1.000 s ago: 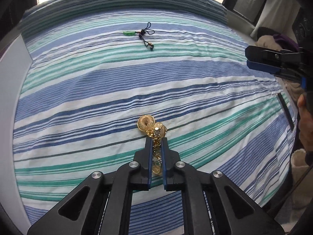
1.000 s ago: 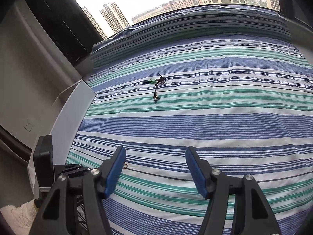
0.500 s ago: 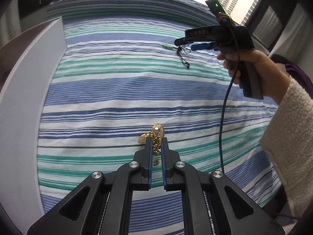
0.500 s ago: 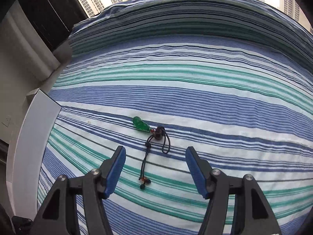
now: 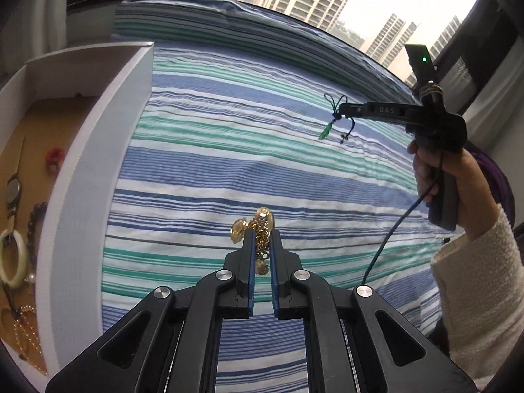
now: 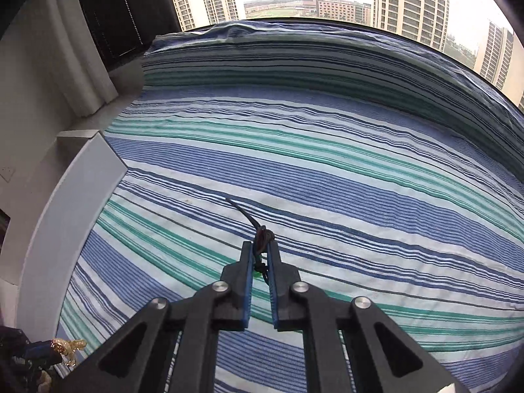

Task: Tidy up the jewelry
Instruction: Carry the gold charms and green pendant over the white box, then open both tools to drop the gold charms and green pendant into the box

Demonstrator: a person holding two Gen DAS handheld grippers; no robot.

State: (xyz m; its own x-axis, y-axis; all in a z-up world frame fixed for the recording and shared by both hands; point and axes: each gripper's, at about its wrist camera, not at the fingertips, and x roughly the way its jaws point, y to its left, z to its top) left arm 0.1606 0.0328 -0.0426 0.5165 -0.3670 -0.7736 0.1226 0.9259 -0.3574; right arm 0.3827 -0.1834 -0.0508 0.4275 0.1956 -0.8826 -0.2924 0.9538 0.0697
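Your left gripper (image 5: 262,245) has its fingers (image 5: 248,262) pinched nearly together on the gold charm bracelet (image 5: 257,229), whose coin-like charms bunch up just past the fingertips while one more charm hangs in the narrow slot between the blue pads. You are holding it lifted above the striped bedsheet (image 5: 229,170), near the white wall of the open box (image 5: 98,150) at the left. Inside that box, on its brown floor, you can see a pale bangle (image 5: 12,258), a small watch (image 5: 13,190), a dark bead string (image 5: 32,226), a red trinket (image 5: 55,159) and a strand of pearls (image 5: 26,330). Your right gripper (image 6: 261,249) has just been closing, and its fingers (image 6: 246,262) are now clamped on the dark cord of the green pendant charm (image 5: 335,119). In the left wrist view that charm hangs from the fingertips of the right gripper, clear of the bed: a loop of cord stands above them, the green stone dangles below, and a short tail with small red beads hangs beside it. In the right wrist view the knot sits at the fingertips, a stiff end of cord pokes forward over the sheet, and a glimpse of green shows low between the pads. Your right hand (image 5: 458,177), in a cream fleece sleeve (image 5: 478,294), grips the handle, with a cable (image 5: 393,229) trailing down from it.
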